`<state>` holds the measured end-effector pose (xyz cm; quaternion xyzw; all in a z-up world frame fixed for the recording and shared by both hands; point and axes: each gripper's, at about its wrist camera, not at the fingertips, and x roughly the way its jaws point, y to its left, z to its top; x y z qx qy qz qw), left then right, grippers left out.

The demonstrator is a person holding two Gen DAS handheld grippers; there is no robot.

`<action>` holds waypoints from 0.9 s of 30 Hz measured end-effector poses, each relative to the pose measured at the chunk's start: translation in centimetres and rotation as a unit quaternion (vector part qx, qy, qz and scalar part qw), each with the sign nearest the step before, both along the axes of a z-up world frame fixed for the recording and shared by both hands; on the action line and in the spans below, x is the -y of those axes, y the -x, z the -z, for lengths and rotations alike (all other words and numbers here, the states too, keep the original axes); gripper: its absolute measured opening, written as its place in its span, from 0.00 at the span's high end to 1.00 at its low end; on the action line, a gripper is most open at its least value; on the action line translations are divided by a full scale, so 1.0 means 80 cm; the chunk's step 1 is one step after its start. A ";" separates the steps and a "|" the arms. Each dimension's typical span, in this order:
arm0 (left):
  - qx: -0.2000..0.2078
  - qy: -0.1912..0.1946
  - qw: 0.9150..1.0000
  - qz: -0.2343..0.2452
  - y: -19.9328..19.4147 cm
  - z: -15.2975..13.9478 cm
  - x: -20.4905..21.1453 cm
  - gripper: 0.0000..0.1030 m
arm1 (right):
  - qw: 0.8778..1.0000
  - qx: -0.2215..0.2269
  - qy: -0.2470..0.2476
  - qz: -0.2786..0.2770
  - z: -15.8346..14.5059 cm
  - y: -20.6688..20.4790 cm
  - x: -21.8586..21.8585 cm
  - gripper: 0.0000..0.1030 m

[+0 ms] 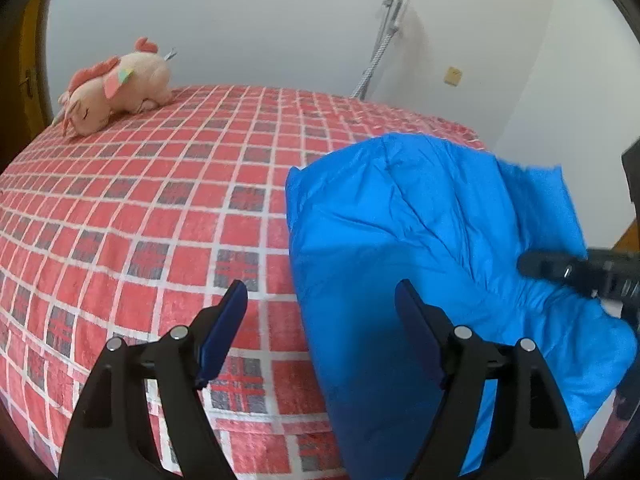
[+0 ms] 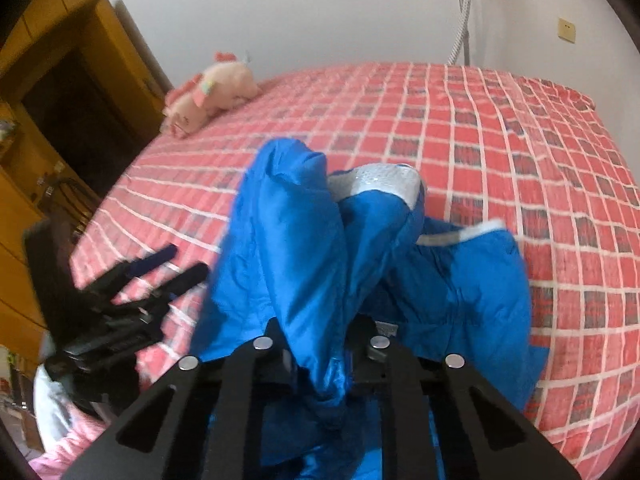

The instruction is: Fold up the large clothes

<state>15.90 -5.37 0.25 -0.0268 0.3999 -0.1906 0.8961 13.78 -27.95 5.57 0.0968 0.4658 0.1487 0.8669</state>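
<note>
The left wrist view showed the left gripper [image 1: 320, 304] spread wide and holding nothing, above the red checked bedspread [image 1: 160, 208] at the left edge of the blue garment [image 1: 420, 240], with open bedspread running leftward to the pink plush toy [image 1: 116, 88] at the far corner. Only the right wrist view revealed the garment's silver-grey lining [image 2: 380, 180] and the right gripper [image 2: 324, 360] closed on a bunched fold of it. Bare bedspread lay to the right, up to the white wall [image 2: 320, 8].
</note>
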 end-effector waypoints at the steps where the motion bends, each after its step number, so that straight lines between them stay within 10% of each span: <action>1: 0.007 0.000 1.000 0.003 0.005 -0.006 0.002 0.26 | 1.000 0.006 -0.007 0.000 -0.009 0.004 0.005 0.87; 9: 0.028 -0.007 0.999 0.039 0.037 -0.028 0.037 0.25 | 0.998 0.039 -0.012 0.038 -0.049 0.038 0.074 0.87; 27: 0.008 -0.049 0.995 0.081 0.050 0.016 0.106 0.22 | 0.989 -0.039 -0.125 0.070 0.098 0.075 0.192 0.62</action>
